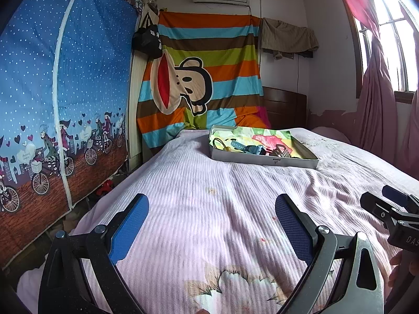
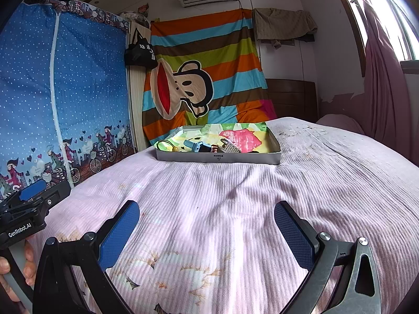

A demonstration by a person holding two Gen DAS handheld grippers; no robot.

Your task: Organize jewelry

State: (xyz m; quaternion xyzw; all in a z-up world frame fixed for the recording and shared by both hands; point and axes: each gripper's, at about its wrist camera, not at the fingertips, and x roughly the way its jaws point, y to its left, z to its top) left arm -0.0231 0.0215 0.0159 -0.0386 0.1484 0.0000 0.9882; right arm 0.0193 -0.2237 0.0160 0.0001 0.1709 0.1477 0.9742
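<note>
A shallow white box (image 1: 264,159) with colourful paper lining lies on the far part of the bed; it also shows in the right wrist view (image 2: 218,158). Inside it lie a blue watch (image 1: 251,148) (image 2: 197,146), a dark hair clip (image 1: 281,151) (image 2: 230,146), and a black ring with a yellow bead (image 1: 220,144) (image 2: 170,145). My left gripper (image 1: 212,209) is open and empty, low over the bedspread, well short of the box. My right gripper (image 2: 207,217) is open and empty too, beside the left one.
A pink ribbed bedspread (image 1: 209,183) covers the bed. A blue fabric wardrobe (image 1: 52,91) stands at the left. A striped monkey blanket (image 1: 199,78) hangs at the back. A window with pink curtains (image 1: 379,91) is at the right.
</note>
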